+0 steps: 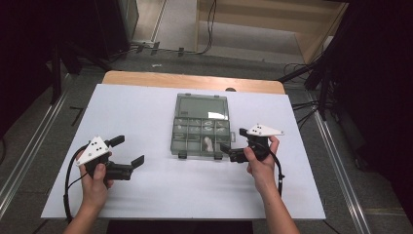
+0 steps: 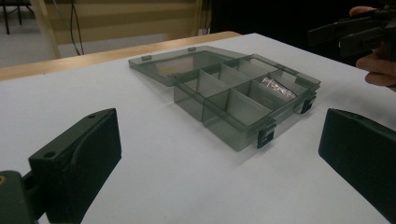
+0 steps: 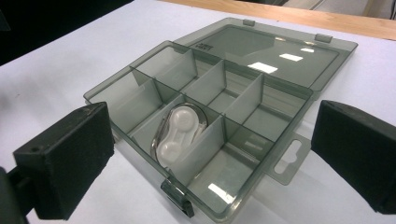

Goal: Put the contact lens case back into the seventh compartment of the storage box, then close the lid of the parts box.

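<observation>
We treat the organizer box [image 1: 201,127], lying open just left of the right tongs [image 1: 233,142] and well right of the left tongs [image 1: 130,150], as light, stiff, slippery plastic; both tongs stand apart, empty. Its lid points away from us. The white case [image 3: 174,133], smooth and light, lies lengthwise in a front compartment; we grip it across its narrow waist.

Bright overhead light, glare patches, dark surroundings.

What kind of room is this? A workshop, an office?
Probably a lab set up for recording: a table with a white cover, a person holding two grippers over an open organizer box, cables on the floor.
</observation>
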The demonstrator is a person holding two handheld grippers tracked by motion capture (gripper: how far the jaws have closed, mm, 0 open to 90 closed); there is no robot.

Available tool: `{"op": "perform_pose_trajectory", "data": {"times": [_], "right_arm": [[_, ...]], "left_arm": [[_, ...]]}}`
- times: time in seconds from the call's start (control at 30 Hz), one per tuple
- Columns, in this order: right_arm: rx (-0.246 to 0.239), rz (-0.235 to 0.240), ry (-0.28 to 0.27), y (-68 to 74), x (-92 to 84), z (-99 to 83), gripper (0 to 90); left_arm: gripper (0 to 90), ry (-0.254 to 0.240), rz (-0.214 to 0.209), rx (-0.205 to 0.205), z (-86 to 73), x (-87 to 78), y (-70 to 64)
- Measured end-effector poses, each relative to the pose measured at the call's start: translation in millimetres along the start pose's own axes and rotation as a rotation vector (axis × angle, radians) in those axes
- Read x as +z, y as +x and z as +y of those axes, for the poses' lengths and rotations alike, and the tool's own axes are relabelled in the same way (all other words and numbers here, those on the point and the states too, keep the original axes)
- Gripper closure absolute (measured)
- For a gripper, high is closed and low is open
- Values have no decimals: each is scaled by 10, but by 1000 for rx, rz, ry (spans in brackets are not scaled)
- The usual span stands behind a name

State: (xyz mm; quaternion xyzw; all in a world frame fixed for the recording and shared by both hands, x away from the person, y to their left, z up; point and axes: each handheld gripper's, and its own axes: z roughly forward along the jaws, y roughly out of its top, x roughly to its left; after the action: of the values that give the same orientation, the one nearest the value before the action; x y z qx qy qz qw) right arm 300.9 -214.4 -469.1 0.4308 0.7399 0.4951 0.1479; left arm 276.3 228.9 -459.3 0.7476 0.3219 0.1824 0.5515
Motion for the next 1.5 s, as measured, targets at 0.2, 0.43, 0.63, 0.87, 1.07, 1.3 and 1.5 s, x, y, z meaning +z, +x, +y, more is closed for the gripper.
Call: {"op": "perform_pose_trajectory", "data": {"times": [0.2,0.43,0.63,0.87,1.07,1.3,1.5], "right_arm": [[13,0,-7,-40,-46,4,0],[25,-1,-14,-102,-79,22,0],[42,14,-15,-179,-103,45,0],[45,-25,8,-235,-72,77,0],[50,-33,18,-255,8,122,0],[69,-42,25,-296,137,186,0],[76,-33,19,-323,221,244,0]], "left_arm": [[0,-4,-17,-4,57,116,-13],[0,2,-27,-18,128,333,-2],[0,8,-31,-21,164,542,-4],[0,12,-39,-36,175,712,15],[0,13,-28,-42,195,782,83],[0,26,-30,-54,240,893,158],[0,24,-37,-79,275,990,208]]}}
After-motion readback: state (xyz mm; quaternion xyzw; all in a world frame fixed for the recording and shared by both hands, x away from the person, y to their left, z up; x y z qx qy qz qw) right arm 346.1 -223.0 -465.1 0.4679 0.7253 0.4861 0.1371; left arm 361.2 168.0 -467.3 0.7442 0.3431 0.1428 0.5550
